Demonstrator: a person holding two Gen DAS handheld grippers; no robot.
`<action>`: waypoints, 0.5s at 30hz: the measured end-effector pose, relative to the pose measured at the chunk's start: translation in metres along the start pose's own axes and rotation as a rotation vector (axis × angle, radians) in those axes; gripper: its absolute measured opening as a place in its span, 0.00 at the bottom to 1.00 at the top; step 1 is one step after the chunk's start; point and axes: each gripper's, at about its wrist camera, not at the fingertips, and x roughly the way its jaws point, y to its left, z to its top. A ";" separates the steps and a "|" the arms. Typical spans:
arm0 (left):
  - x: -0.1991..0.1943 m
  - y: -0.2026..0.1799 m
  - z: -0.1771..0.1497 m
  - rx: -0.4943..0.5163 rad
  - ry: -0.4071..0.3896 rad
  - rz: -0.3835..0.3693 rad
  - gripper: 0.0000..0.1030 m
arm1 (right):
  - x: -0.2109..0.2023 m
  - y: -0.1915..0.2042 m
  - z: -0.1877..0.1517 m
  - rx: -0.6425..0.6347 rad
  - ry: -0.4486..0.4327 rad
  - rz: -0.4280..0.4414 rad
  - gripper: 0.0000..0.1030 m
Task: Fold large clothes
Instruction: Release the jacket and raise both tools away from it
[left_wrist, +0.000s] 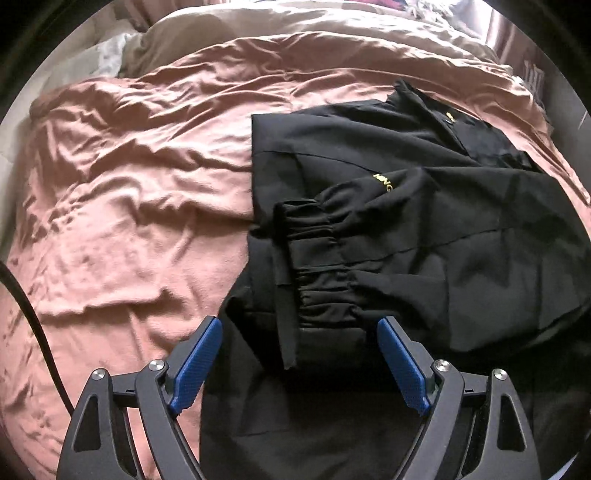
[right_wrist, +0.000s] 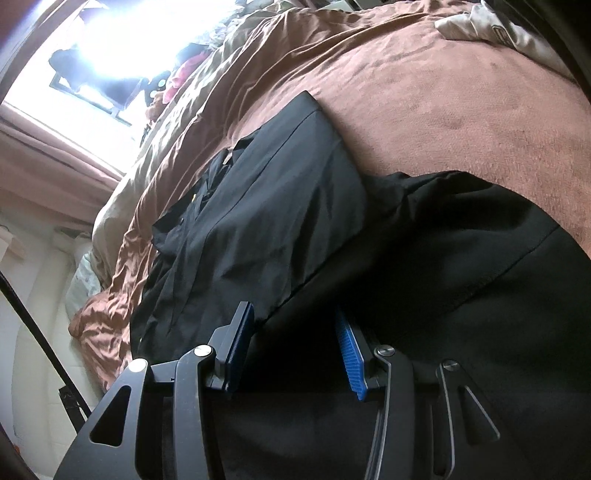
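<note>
1. Black jacket (left_wrist: 424, 229) lies partly folded on the pink bedspread (left_wrist: 129, 184), right of frame.
2. Left tool (left_wrist: 300, 325) released, jaws wide over the elastic cuff (left_wrist: 317, 266).
3. Right tool (right_wrist: 295, 314) half-parted over black cloth; whether it grips, I cannot tell.

Partial yellow lettering on black garment (left_wrist: 424, 206)

One black jacket (left_wrist: 424, 229), one pink blanket (left_wrist: 129, 184) (rumpled), two tongs.
</note>
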 end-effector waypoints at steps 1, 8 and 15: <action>0.004 -0.002 0.000 0.011 0.002 0.008 0.85 | -0.001 0.000 0.000 -0.001 0.000 0.000 0.42; 0.006 0.000 0.001 -0.003 -0.007 0.012 0.85 | -0.008 -0.005 -0.003 0.030 -0.010 -0.034 0.42; -0.045 -0.006 -0.019 -0.039 -0.056 -0.053 0.85 | -0.027 0.008 -0.025 -0.069 0.000 -0.113 0.47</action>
